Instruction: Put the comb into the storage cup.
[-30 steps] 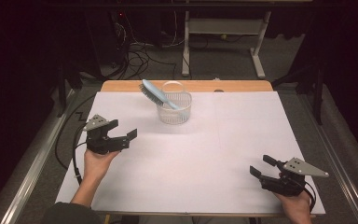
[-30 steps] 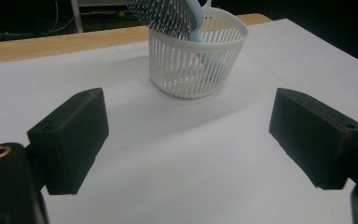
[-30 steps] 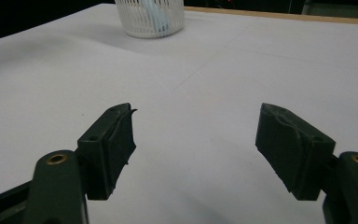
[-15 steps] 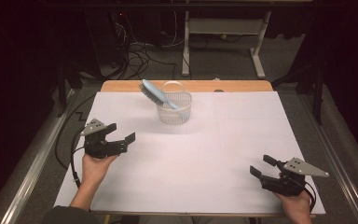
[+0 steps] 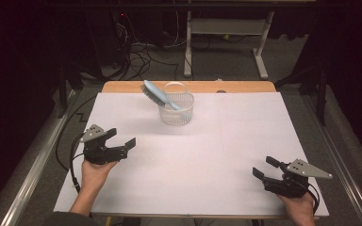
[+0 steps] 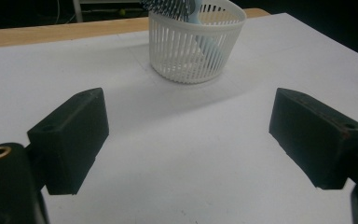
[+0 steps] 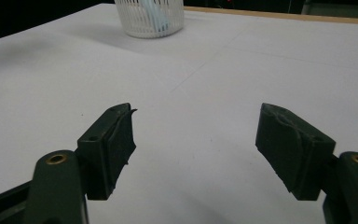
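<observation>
Light-blue plastic hairbrush [image 5: 162,98], handle half hidden inside white slatted basket [image 5: 176,110], bristle head tilted up-left, left gripper [image 5: 120,141] and right gripper [image 5: 264,166] gaping, empty.

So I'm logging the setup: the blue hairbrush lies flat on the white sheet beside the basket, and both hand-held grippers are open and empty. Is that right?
Not quite. The blue hairbrush does not lie flat beside the white basket; it stands tilted inside it, bristle end leaning out over the rim, as the high view shows. The rest holds: the left hand-held gripper and the right hand-held gripper are both open and empty.
</observation>
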### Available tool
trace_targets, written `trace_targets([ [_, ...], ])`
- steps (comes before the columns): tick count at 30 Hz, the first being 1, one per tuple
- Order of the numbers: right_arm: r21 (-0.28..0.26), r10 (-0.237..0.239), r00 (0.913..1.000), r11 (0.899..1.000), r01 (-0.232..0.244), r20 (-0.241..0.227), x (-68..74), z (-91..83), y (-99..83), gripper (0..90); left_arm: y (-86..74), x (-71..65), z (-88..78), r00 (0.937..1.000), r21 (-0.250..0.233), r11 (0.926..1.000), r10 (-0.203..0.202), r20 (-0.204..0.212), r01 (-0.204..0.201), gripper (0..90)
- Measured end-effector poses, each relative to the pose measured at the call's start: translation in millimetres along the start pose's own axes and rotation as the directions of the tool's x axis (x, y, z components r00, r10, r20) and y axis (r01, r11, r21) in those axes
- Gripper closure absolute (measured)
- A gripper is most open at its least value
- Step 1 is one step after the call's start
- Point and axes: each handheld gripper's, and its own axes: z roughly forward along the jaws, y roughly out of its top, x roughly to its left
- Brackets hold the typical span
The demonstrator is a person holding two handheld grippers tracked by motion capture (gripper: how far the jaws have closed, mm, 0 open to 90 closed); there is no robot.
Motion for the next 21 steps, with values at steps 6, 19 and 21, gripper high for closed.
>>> trace_targets([
  [6, 0.0, -0.001, 1.0, 1.0, 0.001, 0.0, 0.4, -0.1, 0.1, 28.3, -4.1, -1.7, -1.6, 1.0, -0.004, 1.0, 0.007, 0.001, -0.007, 11.3],
  [19, 0.0, -0.001, 1.0, 1.0, 0.001, -0.001, 0.9, 0.0, 0.1, 28.3, -15.2, -2.5, -5.3, 1.0, -0.003, 1.0, -0.002, 0.002, 0.002, 11.3],
  [21, 0.0, -0.002, 1.0, 1.0, 0.002, -0.001, 0.8, 0.1, 0.1, 28.3, -16.3, -2.6, -5.8, 1.0, -0.003, 1.0, -0.002, 0.002, 0.002, 11.3],
])
